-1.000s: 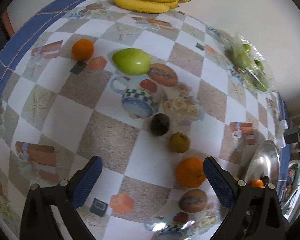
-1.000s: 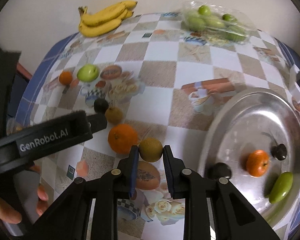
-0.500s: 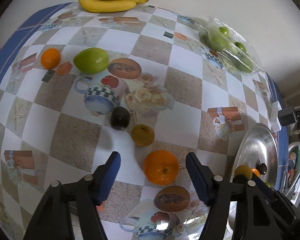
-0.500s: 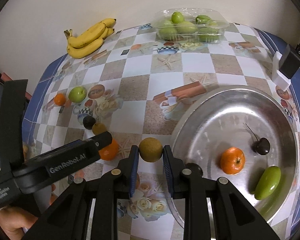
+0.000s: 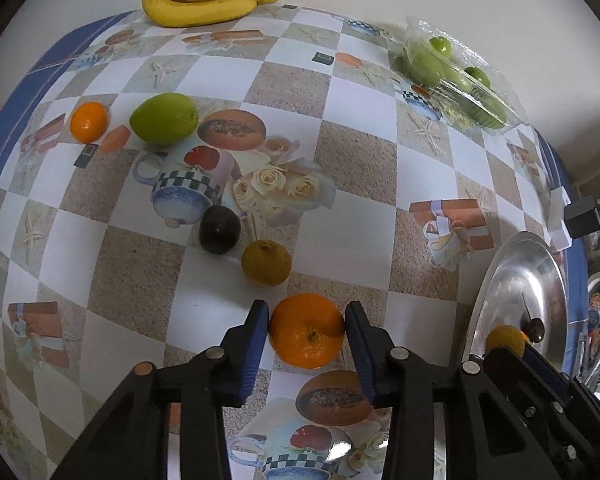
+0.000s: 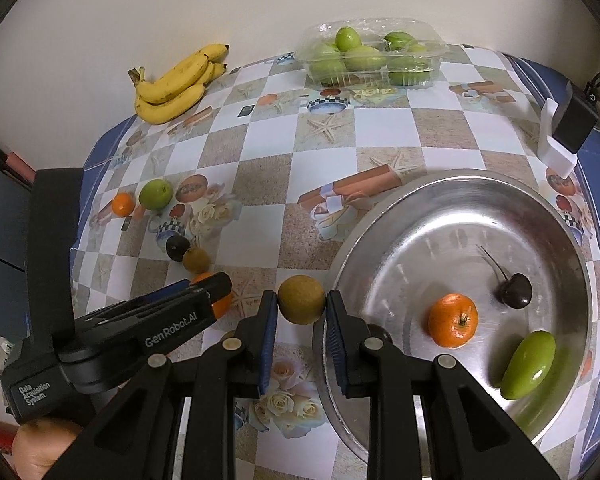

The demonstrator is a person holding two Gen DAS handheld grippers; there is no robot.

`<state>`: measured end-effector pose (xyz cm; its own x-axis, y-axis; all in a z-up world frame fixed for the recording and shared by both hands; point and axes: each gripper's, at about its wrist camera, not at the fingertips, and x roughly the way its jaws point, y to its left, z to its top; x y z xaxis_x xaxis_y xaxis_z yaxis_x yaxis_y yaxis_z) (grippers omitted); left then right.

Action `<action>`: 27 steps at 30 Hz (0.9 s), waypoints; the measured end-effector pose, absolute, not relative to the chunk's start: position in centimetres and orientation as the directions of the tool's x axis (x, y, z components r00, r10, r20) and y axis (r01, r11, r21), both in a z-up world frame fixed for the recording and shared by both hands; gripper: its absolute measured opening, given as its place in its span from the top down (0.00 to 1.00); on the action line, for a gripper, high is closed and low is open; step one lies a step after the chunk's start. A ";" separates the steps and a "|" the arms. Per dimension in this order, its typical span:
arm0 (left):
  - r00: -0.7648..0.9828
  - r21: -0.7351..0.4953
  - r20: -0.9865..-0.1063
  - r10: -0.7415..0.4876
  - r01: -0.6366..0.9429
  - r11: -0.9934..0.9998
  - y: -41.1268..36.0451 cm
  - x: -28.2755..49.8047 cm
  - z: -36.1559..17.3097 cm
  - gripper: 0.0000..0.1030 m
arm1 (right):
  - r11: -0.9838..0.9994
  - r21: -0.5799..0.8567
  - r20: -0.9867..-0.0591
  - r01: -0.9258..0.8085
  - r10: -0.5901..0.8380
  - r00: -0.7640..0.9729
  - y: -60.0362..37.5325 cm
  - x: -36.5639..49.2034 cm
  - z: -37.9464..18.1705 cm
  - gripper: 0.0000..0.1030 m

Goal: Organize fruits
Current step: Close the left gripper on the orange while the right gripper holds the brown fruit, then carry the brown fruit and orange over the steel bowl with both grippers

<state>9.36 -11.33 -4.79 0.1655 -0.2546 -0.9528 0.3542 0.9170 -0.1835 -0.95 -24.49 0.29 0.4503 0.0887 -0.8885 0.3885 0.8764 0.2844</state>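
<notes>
the orange (image 5: pixel 306 330), firm, round and likely to roll, is flanked at 3 and 9 o'clock by the left gripper (image 5: pixel 305 326), whose jaws have just been closing onto its sides. a brown fruit (image 6: pixel 301 299) is clamped by the right gripper (image 6: pixel 301 312).

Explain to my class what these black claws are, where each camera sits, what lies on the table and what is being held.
No robot: a person holds two hand grippers, a fisheye camera on each looking along its fingers. The left gripper has just been closing around a large orange on the table, pads at its sides. The right gripper is shut on a brown round fruit beside the metal bowl, which holds an orange fruit, a dark cherry and a green fruit. Bananas lie further back.
</notes>
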 end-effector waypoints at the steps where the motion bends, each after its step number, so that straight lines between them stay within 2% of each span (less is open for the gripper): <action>1: 0.166 -0.184 -0.953 -0.255 0.352 0.917 -11.3 9.4 -4.8 0.60 | 0.876 0.286 -0.888 0.389 0.089 0.452 -24.5 -1.0 0.3 0.75; 14: 0.198 -0.186 -0.943 -0.267 0.352 0.917 -11.0 9.0 -3.1 0.60 | 0.863 0.304 -0.881 0.404 0.094 0.463 -25.3 -1.3 0.5 0.75; 27: 0.228 -0.222 -0.909 -0.350 0.444 0.868 -14.5 7.0 0.3 0.60 | 0.768 0.292 -0.895 0.570 0.010 0.446 -31.2 -4.6 0.0 0.75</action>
<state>6.99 -14.49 0.25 0.2283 -0.3497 -0.9086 0.4443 0.8678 -0.2224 -4.63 -31.22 0.01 0.4456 0.0100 -0.8952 0.5702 0.7677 0.2924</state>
